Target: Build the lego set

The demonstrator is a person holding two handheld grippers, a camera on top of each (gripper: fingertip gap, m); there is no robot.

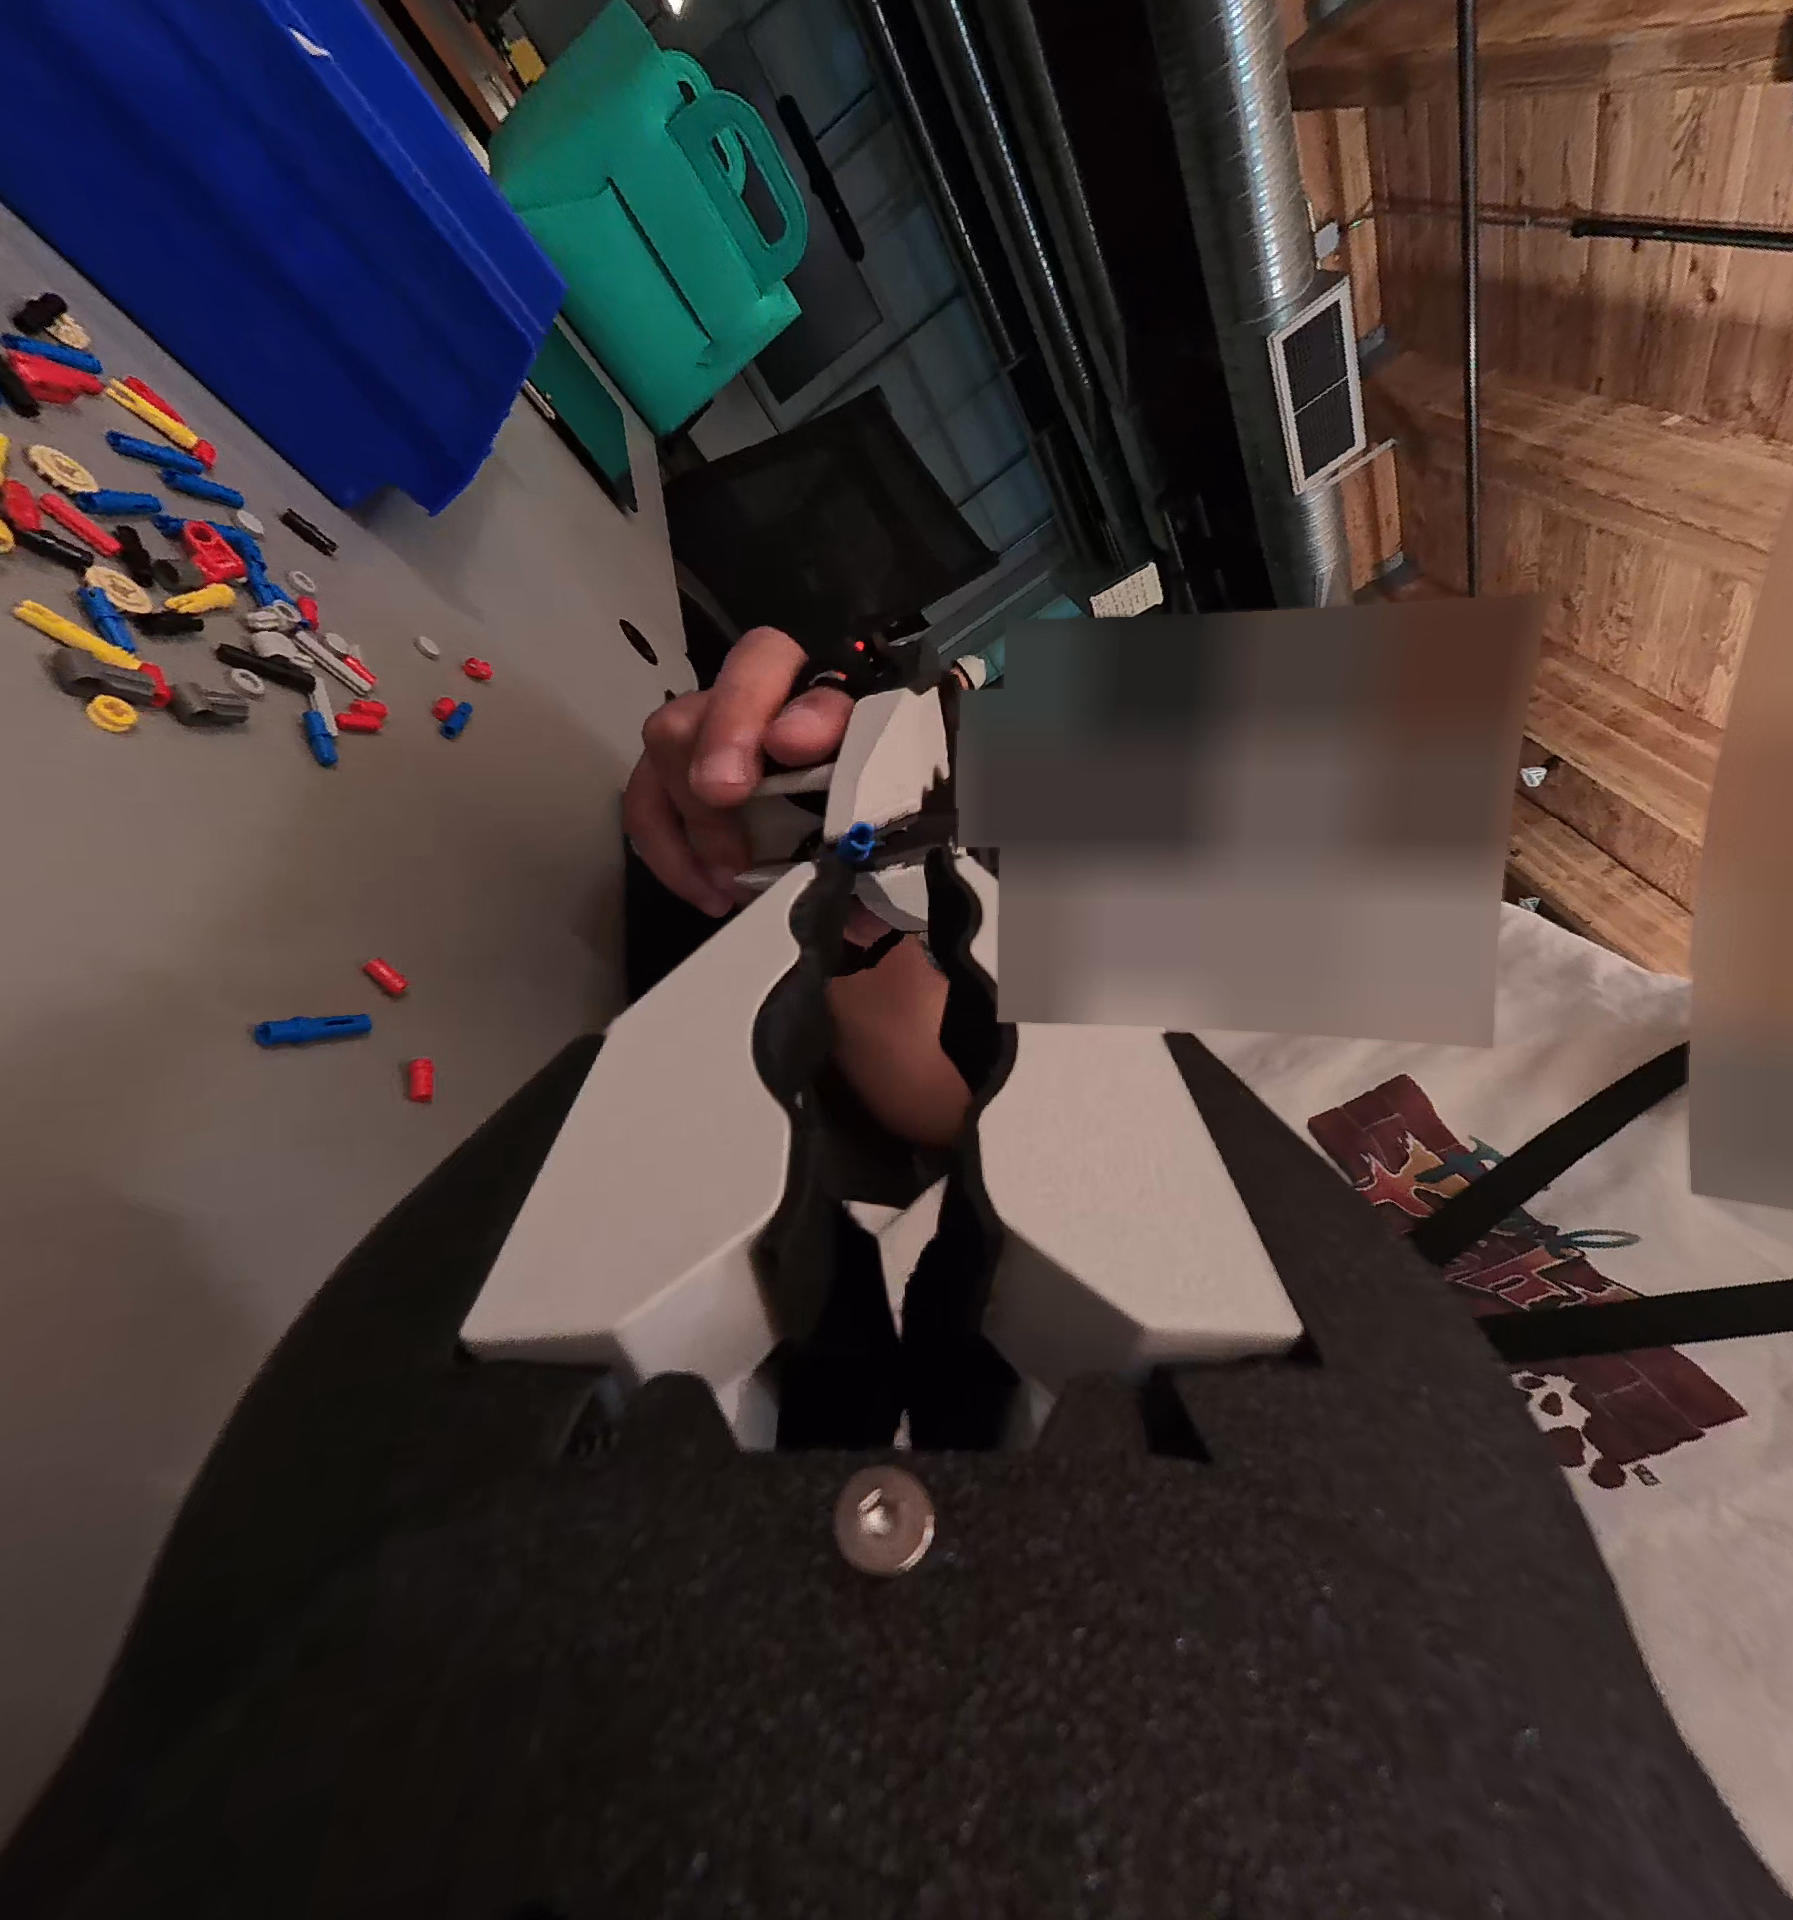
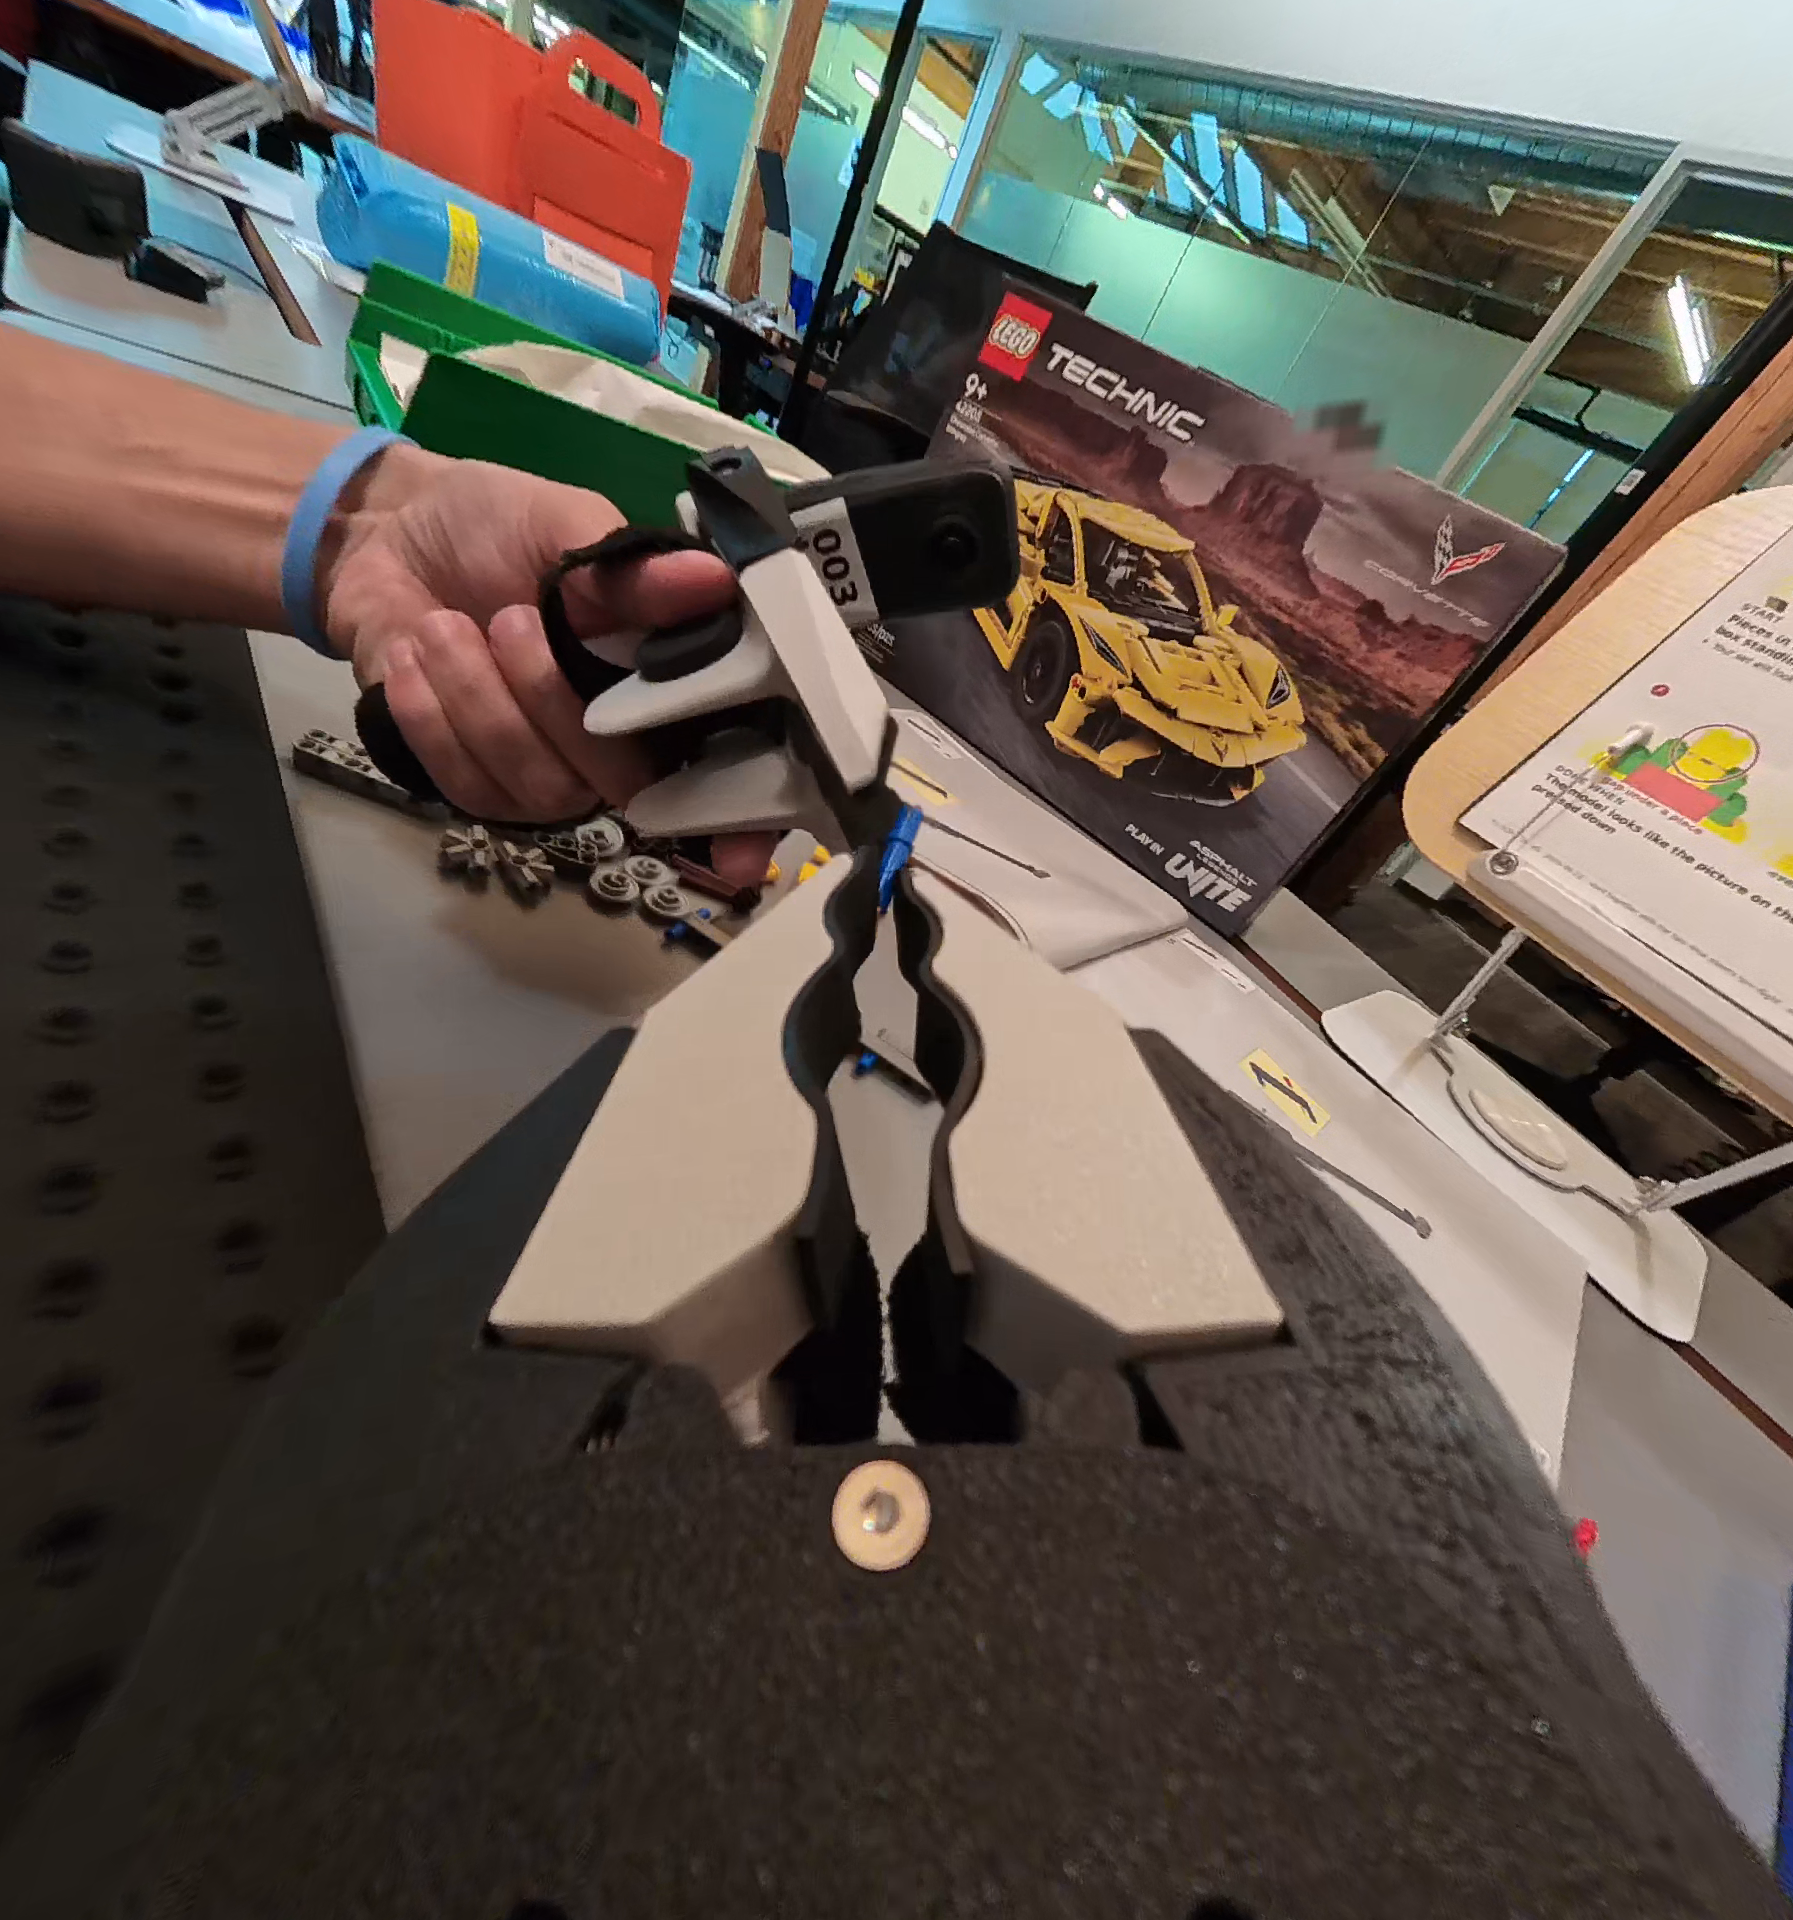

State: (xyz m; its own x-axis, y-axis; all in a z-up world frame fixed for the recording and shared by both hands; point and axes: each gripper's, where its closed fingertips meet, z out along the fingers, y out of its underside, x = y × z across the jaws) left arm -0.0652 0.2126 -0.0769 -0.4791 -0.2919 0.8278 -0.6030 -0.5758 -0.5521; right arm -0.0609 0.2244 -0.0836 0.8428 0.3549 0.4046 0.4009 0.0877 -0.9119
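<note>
Left wrist view: the left gripper (image 1: pixel 876 883) and the other gripper meet tip to tip in the air beside the table (image 1: pixel 248 1195), a small blue pin (image 1: pixel 857 842) between them; its jaws stand narrow, and which tool bears the pin cannot be told here. Loose pieces (image 1: pixel 123 540) lie well apart on the table. Right wrist view: the right gripper (image 2: pixel 876 883) pinches the blue pin, narrow. Risk: misaligned tips could lever the pin free, dropping it.

A blue bin (image 1: pixel 248 229) and a teal foam case (image 1: pixel 653 218) sit beyond my table (image 1: pixel 196 1091); an orange case (image 2: pixel 518 125) stands farther off.
</note>
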